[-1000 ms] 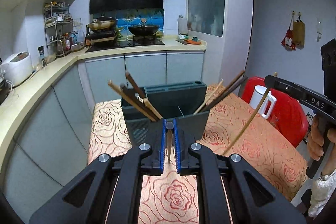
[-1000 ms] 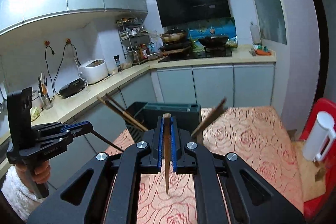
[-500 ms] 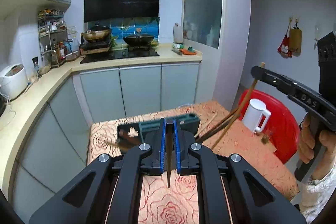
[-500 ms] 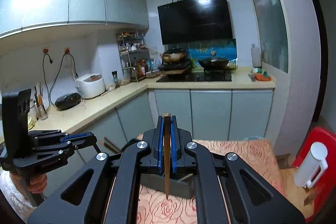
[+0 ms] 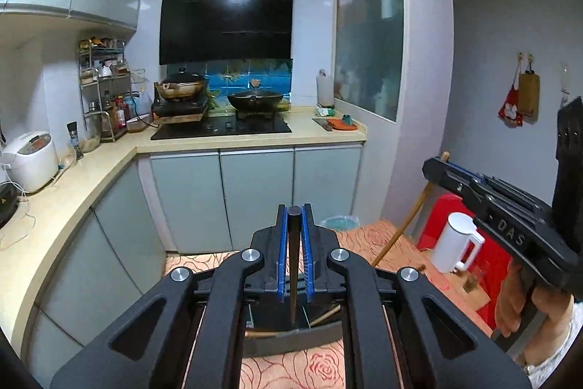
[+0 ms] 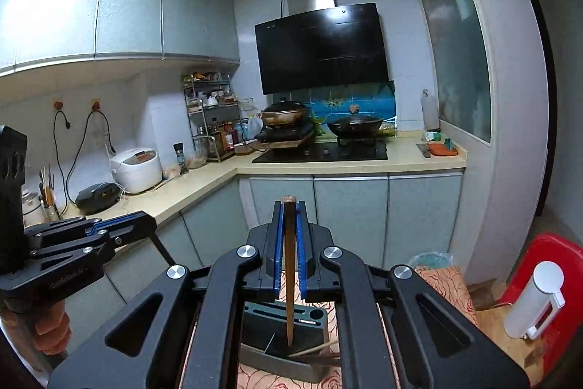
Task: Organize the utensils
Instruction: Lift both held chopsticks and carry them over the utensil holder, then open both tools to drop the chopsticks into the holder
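A chopstick is clamped in each of two hand-held grippers above a kitchen table; the left gripper (image 5: 294, 217) is seen with its blue pads closed on a dark chopstick (image 5: 293, 265), which hangs between them with its tip down; the right gripper (image 6: 289, 212) is closed in the same way on a brown chopstick (image 6: 289, 272), its blunt end showing just above the pads and its point hanging over the holder (image 6: 284, 334); the holder, a dark slotted block with a tray at its front, is set on the table (image 5: 368, 236), which is covered by a rose-patterned cloth; several more chopsticks (image 6: 313, 354) are seen lying loose in the tray, at a slant; in the left view the holder is mostly hidden behind the gripper's body.

The right gripper is also caught from the side in the left view, gripped by a hand (image 5: 517, 298) at the right edge, its chopstick slanting down toward the table; the left gripper is shown likewise at the left edge of the right view, held by a hand (image 6: 43, 330).

A white kettle (image 5: 455, 243) is placed beside a red chair (image 5: 488, 279) to the right of the table; behind, a counter (image 5: 73, 192) is lined with a rice cooker (image 5: 32, 159), a spice rack (image 5: 104, 86) and a hob bearing two woks (image 5: 255, 99) beneath a black hood (image 5: 226, 20).
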Tool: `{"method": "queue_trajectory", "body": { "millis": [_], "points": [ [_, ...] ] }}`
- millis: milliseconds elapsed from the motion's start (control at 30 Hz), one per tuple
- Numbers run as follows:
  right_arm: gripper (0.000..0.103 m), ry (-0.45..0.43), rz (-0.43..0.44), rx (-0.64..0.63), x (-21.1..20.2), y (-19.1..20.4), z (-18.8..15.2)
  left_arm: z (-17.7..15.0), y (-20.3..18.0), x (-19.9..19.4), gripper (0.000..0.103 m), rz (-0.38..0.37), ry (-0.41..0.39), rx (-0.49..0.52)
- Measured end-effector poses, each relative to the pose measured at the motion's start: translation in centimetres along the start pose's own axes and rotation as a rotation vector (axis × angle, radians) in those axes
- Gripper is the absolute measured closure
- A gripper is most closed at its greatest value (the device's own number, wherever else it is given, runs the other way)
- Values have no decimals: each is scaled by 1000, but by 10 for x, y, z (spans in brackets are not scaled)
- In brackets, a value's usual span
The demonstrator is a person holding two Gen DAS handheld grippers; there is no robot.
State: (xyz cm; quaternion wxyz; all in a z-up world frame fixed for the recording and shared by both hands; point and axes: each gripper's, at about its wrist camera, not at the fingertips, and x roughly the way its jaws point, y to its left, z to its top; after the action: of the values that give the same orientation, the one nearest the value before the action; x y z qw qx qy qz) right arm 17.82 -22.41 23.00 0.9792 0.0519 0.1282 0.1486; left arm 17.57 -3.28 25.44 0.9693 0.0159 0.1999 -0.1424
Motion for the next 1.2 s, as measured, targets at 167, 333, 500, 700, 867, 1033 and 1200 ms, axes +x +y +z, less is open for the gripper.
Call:
{"method": "queue_trajectory", "body": {
  "millis": [167, 333, 500, 700, 867, 1033, 1200],
  "points": [
    [96, 35, -6, -17, 14, 3, -6, -6, 1, 22, 96, 30, 22, -1],
    [96, 85, -19, -49, 29, 7, -27, -28, 3, 44, 96, 36, 64, -1],
    [96, 129, -8, -54, 40, 12, -46, -53, 13, 59, 96, 25, 109, -33],
    [95, 176, 8, -63, 51, 20, -63, -69, 18, 68, 95, 24, 138, -40],
    [95, 196, 8, -44, 55, 17, -70, -71, 20, 63, 95, 28, 128, -29],
    [65, 204, 13, -15, 53, 11, -71, -69, 22, 55, 66, 43, 105, -35],
    [49, 184, 11, 9, 44, 5, -71, -70, 20, 46, 42, 62, 79, -10]
  ]
}}
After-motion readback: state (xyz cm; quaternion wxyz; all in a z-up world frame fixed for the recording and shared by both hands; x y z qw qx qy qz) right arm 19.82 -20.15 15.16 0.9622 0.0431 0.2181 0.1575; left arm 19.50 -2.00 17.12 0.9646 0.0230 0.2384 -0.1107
